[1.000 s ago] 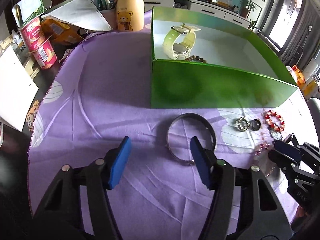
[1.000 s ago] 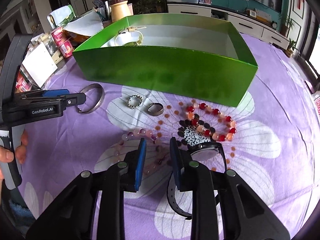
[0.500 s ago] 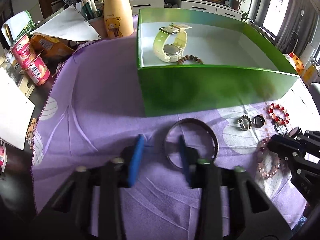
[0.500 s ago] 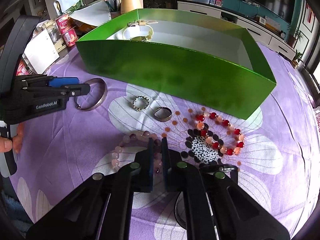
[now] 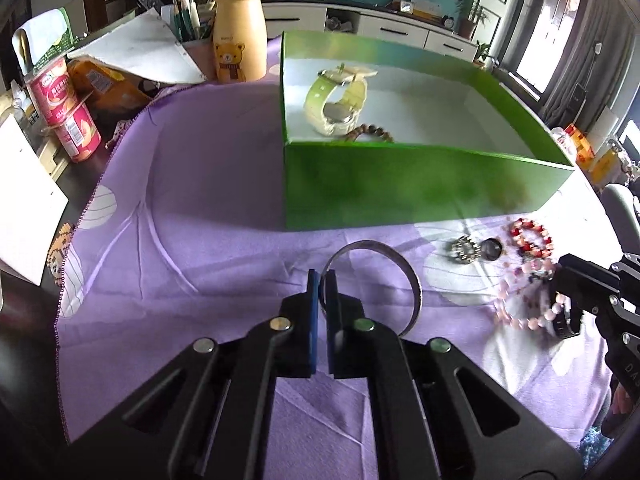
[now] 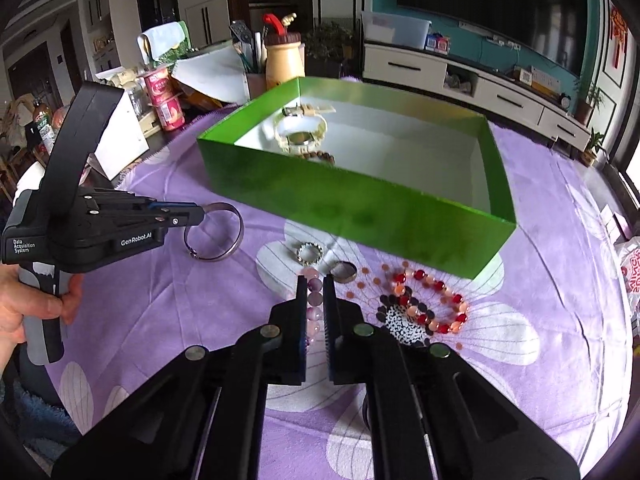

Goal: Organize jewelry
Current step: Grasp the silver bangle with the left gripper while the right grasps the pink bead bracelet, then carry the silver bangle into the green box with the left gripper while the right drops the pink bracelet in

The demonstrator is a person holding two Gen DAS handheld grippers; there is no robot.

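Observation:
My left gripper [image 5: 322,280] is shut on the rim of a silver bangle [image 5: 404,270] and holds it just above the purple cloth; the bangle also shows in the right wrist view [image 6: 224,236]. My right gripper [image 6: 316,286] is shut on a pink bead bracelet [image 6: 315,300], lifted off the cloth; from the left wrist view the bracelet [image 5: 520,312] hangs from it. A green box [image 6: 360,204] holds a pale watch [image 5: 336,100] and a brown bead bracelet [image 5: 372,132].
On the cloth in front of the box lie a spiky ring [image 6: 309,253], a dark ring [image 6: 344,272], a red bead bracelet [image 6: 432,300] and a black watch [image 5: 564,320]. Yogurt cups [image 5: 68,120], a bear bottle [image 5: 239,36] and papers stand far left.
Both grippers closed: the left on the bangle, the right on the pink bracelet. Both have risen a little with their pieces.

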